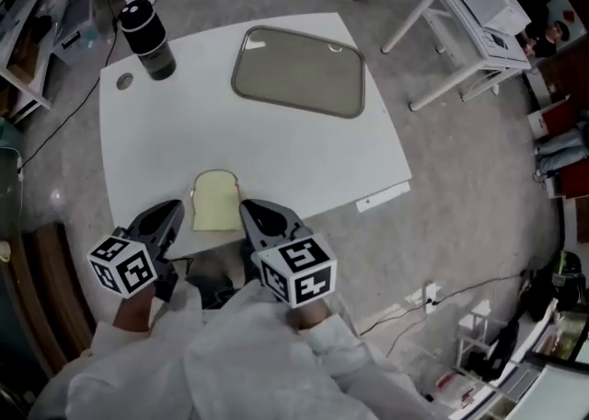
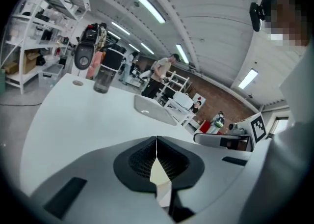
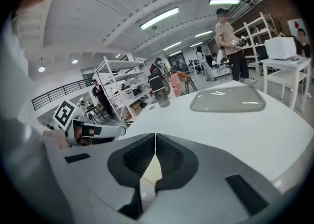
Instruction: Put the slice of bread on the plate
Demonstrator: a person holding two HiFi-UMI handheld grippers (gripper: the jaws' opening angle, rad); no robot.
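Note:
A pale slice of bread [image 1: 215, 202] lies flat on the white table [image 1: 276, 151], close to its near edge. The plate, a grey rounded-rectangle tray [image 1: 299, 71], sits at the table's far side, also seen as the tray [image 2: 154, 110] in the left gripper view and the tray [image 3: 228, 100] in the right gripper view. My left gripper [image 1: 173, 213] is just left of the bread and my right gripper [image 1: 248, 213] just right of it, both at the table's near edge. Each has its jaws shut with nothing held: left gripper [image 2: 156, 142], right gripper [image 3: 155, 137].
A dark lidded jar [image 1: 147, 39] stands at the far left corner, with a small round disc [image 1: 124, 81] beside it. A white side table [image 1: 469, 31] stands beyond the right of the table. Cables [image 1: 433, 297] lie on the floor. A person [image 3: 228, 41] stands behind the table.

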